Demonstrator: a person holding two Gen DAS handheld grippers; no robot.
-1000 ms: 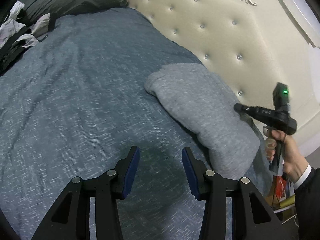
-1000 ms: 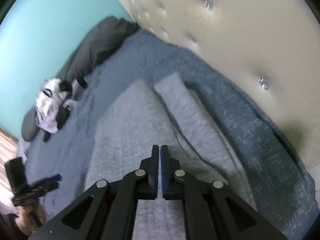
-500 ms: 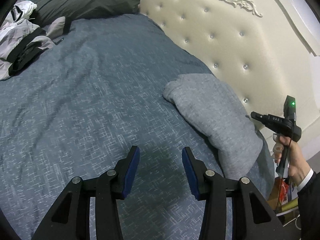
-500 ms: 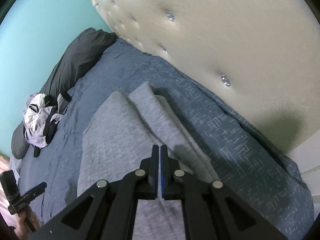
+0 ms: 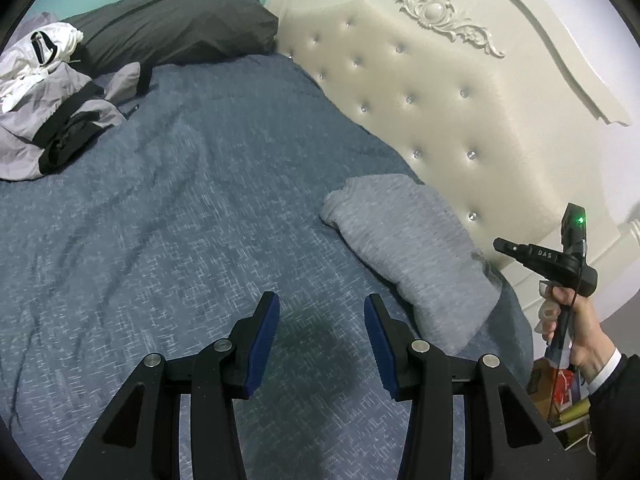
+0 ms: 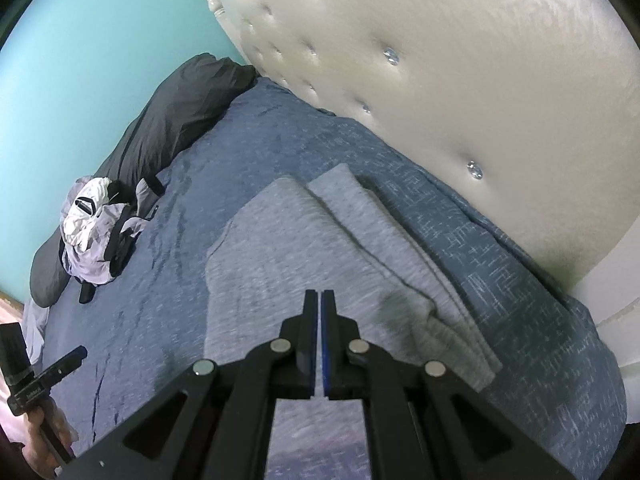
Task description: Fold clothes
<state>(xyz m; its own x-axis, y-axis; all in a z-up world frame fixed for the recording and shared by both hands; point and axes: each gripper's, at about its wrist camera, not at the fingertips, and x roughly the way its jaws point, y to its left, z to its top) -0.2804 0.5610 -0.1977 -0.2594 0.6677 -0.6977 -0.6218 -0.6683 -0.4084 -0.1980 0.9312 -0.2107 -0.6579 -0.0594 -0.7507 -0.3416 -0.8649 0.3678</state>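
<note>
Lying folded on the bed (image 5: 168,216) beside the headboard (image 5: 460,112): grey garment (image 5: 408,248). Left gripper (image 5: 320,328) above bare cover, jaws spread, empty. Jacket (image 5: 44,96) near pillow (image 5: 172,20).

Right view: right gripper (image 6: 321,308) over garment (image 6: 304,248), jaws pressed together, holding nothing.

The near end of the folded grey garment (image 6: 304,256) is hidden behind the right gripper (image 6: 321,300), and the crumpled white jacket (image 5: 44,92) runs off the frame's left edge.
</note>
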